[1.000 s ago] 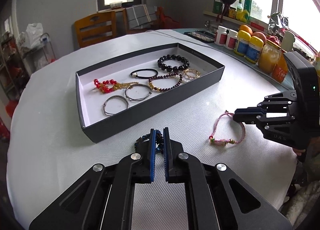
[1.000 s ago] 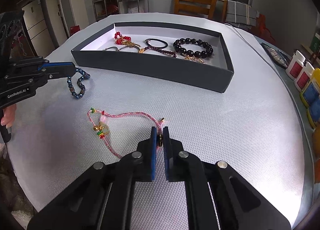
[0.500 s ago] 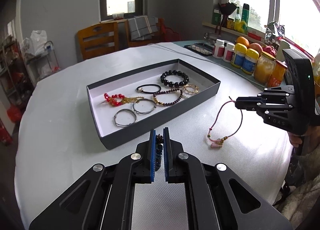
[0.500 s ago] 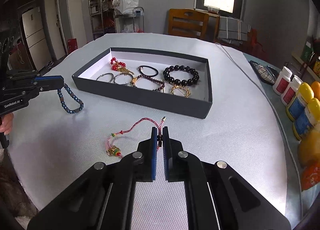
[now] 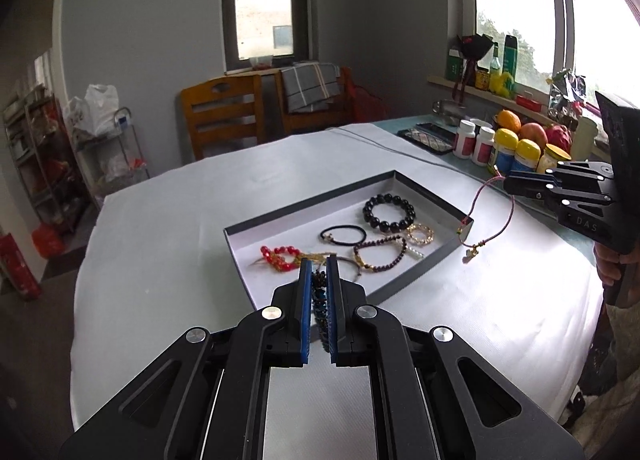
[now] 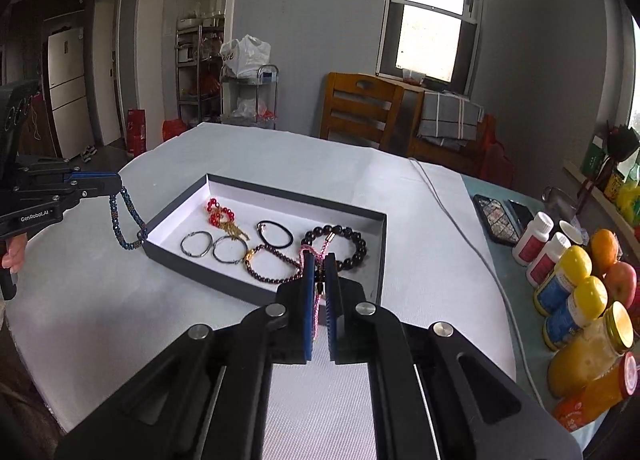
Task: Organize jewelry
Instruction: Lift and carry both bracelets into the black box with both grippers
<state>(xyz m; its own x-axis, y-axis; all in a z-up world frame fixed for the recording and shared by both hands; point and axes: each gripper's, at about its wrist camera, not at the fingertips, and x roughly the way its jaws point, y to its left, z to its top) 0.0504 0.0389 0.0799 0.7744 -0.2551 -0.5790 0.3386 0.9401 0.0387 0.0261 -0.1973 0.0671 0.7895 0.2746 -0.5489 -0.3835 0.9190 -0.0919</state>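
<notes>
A shallow black tray with a white floor lies on the white round table and holds several bracelets: black beads, a red bead piece, a dark garnet strand, two metal rings. My left gripper is shut on a blue beaded bracelet that hangs in the air beside the tray's left corner. My right gripper is shut on a pink cord bracelet, which dangles over the tray's right end.
Pill bottles, yellow-capped jars, fruit and a phone crowd the table's right side by the window. A white cable runs across the cloth. Wooden chairs stand behind the table.
Both grippers have risen off the table, each lifting its bracelet clear of the cloth. The tray now looks smaller and farther below in both views.
</notes>
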